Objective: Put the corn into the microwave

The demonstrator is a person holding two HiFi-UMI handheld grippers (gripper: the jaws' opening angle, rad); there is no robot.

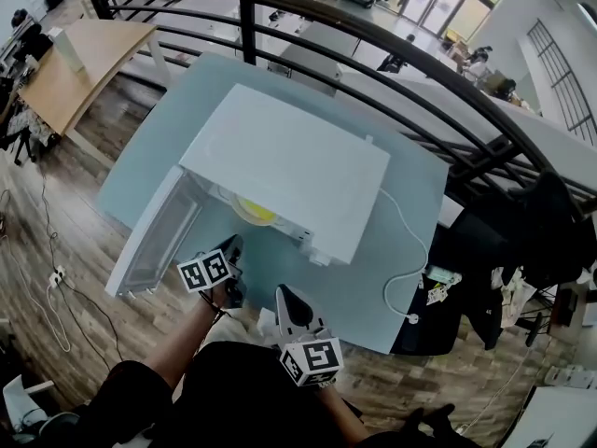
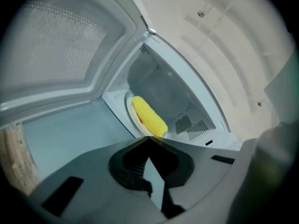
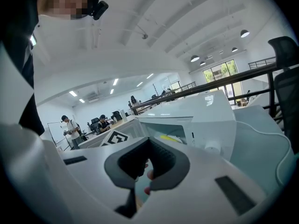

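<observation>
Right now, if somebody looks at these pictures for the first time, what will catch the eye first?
The white microwave stands in the middle of the pale table, with its door open to the left in the head view. Inside, a bright yellow corn cob lies on the round plate. The left gripper, shut and empty, points at the opening just in front of it.

We see a pale counter (image 1: pixel 159 147) on a wooden floor (image 1: pixel 65 241), a black railing (image 1: pixel 247 31) behind, a wooden desk (image 1: pixel 79 68) at left, and bright windows (image 1: pixel 448 3) beyond.
</observation>
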